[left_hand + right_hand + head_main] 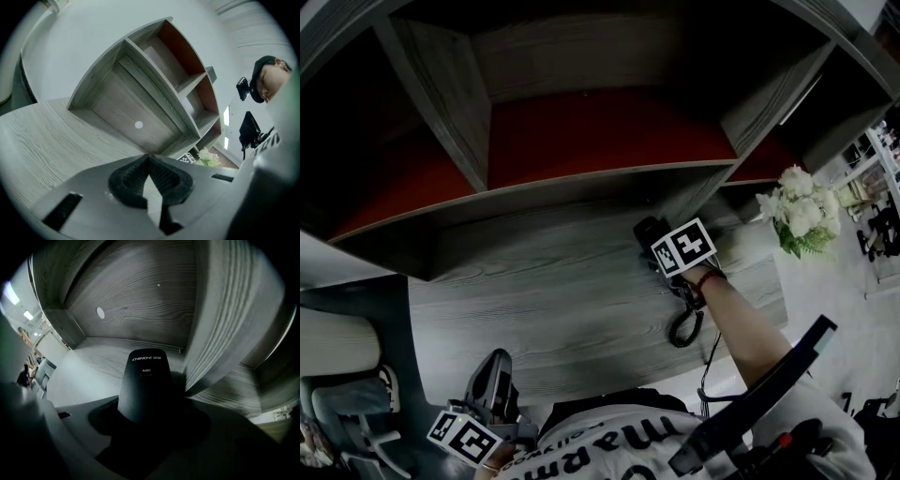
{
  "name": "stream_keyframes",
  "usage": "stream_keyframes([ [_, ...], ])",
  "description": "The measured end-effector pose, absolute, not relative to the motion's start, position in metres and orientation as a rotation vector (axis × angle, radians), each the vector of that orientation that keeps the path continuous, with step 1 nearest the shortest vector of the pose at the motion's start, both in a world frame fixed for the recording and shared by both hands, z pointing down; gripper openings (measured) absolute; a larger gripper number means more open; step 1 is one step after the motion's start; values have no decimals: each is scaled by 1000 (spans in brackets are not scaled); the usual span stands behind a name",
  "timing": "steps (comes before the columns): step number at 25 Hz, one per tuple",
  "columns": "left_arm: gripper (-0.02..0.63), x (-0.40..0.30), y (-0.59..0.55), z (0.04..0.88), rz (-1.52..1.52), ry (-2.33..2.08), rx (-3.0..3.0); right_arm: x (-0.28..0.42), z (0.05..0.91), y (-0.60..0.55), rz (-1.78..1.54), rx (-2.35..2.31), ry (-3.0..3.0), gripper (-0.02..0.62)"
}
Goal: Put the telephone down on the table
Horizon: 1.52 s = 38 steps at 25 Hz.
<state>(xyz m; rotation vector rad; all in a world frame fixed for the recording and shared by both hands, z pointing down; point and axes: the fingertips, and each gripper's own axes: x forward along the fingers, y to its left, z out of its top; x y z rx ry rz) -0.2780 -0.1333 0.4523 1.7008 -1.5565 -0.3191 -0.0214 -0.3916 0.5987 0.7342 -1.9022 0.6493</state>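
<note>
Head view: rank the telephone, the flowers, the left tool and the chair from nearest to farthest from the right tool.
1. Telephone: held in the right tool, over the table.
2. Flowers: to its right, at the table's end.
3. Left tool: lower left, by the person's shirt.
4. Chair: far lower left, beyond the table.

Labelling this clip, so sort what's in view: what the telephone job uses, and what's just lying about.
In use: telephone, its coiled cord, right gripper holding it, table.
Lying about: shelf unit, white flowers, idle left gripper.
</note>
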Motion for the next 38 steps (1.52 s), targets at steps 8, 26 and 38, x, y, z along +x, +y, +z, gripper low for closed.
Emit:
stream_keyframes([
  [8,9,-280,-131,451,-320,-1567,1698,-24,601,-390,622,727,-1910,281],
  [26,9,-278,-131,445,-322,-1593,1693,-29,610,-388,554,701,-1846,281],
  [38,9,-281,-131,444,-330,-1602,1694,-30,611,-387,550,696,-1842,284],
])
